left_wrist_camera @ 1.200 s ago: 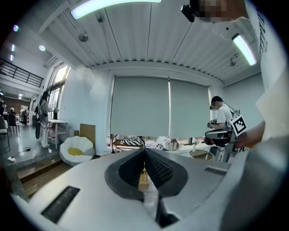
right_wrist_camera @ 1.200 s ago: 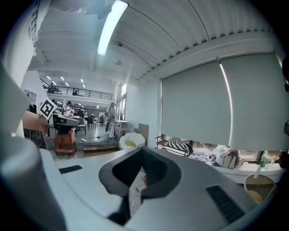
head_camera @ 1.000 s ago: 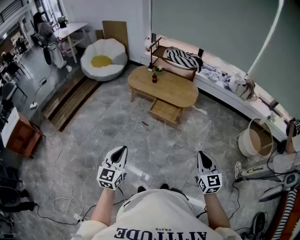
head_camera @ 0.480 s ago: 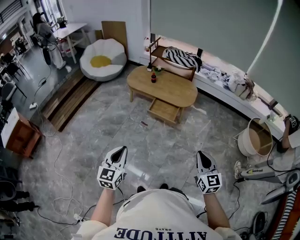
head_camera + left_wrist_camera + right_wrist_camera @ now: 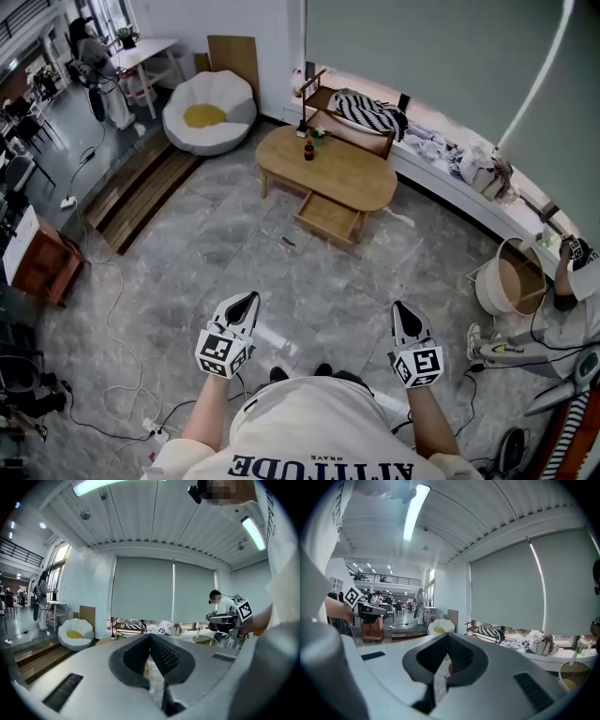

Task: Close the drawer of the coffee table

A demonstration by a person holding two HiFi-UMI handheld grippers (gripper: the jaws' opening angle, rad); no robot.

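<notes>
Since a moment ago the seated person (image 5: 574,281) at the right edge has come further into view, and the left gripper (image 5: 249,298) has edged slightly forward; the right gripper (image 5: 403,307) has kept its place. The shallow light-wood drawer (image 5: 330,218) stands pulled out from the near side of the low oval light-wood bench (image 5: 347,178), well apart from both grippers, across the grey marbled floor (image 5: 234,234). A small dark bottle (image 5: 308,150) stands upright near the bench's far left end. Both grippers point toward the bench, each with its dark ribbed fingers (image 5: 164,656) pressed together and holding nothing. A white beanbag chair with a yellow centre (image 5: 208,114) sits to the left of the bench.
</notes>
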